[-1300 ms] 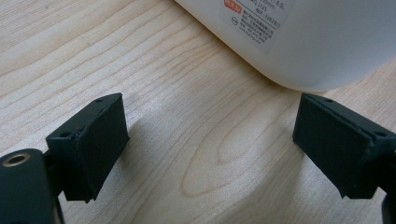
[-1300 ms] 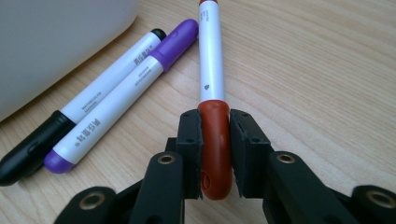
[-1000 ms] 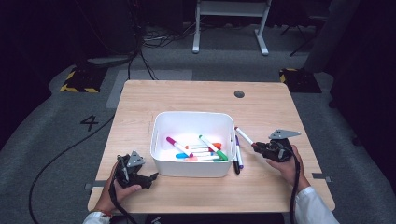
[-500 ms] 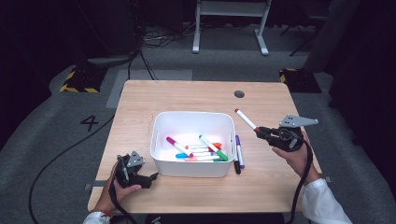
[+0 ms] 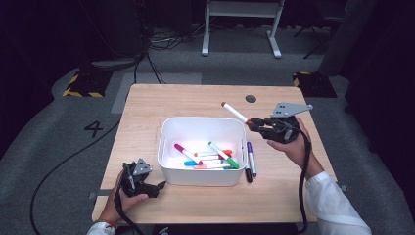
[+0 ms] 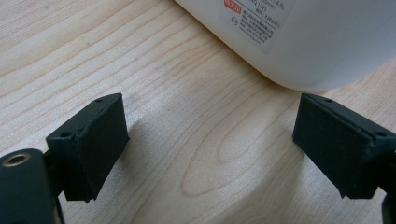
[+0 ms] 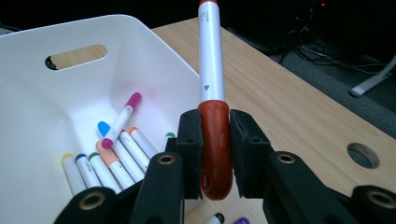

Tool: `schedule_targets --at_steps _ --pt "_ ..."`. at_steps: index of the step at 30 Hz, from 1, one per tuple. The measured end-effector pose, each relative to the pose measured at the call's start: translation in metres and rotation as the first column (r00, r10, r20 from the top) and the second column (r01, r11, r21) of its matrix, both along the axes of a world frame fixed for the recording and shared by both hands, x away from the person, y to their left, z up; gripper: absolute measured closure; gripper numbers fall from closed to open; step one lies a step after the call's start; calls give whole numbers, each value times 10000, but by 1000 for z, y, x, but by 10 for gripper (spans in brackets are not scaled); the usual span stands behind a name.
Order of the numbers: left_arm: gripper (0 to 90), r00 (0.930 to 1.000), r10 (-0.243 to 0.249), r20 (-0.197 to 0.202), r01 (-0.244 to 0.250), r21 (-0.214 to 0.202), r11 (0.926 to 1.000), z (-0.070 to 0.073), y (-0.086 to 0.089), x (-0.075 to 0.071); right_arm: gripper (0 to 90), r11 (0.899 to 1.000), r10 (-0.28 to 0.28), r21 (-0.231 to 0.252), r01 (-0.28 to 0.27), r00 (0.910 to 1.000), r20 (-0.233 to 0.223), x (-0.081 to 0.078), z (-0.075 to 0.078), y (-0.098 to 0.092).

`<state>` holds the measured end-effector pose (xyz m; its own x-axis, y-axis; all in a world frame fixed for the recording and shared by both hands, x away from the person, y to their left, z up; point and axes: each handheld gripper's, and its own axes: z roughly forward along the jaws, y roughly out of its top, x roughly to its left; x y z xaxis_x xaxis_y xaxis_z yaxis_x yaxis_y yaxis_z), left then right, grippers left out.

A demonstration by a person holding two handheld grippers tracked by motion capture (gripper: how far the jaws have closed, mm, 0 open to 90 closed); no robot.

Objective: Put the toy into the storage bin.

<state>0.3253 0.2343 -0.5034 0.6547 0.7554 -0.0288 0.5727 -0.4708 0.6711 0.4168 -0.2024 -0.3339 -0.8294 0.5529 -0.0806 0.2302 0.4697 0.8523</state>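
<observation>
Now the right hand-held gripper is clamped on the red cap end of a marker, held up off the table just beyond the bin's 3 o'clock rim, its tip pointing toward 10 o'clock. Several markers already lie in the bin; a purple marker and a black one wait on the table beside it. Judging by this, the carry is under way: next comes a swing over the bin and release. The left hand-held gripper rests at the bin's 7 o'clock corner, jaws apart, holding nothing.
</observation>
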Motion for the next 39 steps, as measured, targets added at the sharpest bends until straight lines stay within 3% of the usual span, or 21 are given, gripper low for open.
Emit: schedule_targets --at_steps 10,17,27,39 --pt "103 10000 -1 17 1 -8 10000 0 0 0 752 9913 1083 -678 -1126 9921 -637 12 -15 51" --pt "103 10000 -7 25 7 -12 10000 0 0 0 751 9758 1546 -1379 -1696 9815 -1130 21 -23 71" --pt "103 10000 -9 -9 9 -4 10000 0 0 0 751 9322 2690 -2013 -3008 9478 -1710 11 -34 86" --pt "103 10000 -9 -11 9 -8 10000 0 0 0 751 8860 3482 -2426 -3952 9125 -2149 -14 -36 91"
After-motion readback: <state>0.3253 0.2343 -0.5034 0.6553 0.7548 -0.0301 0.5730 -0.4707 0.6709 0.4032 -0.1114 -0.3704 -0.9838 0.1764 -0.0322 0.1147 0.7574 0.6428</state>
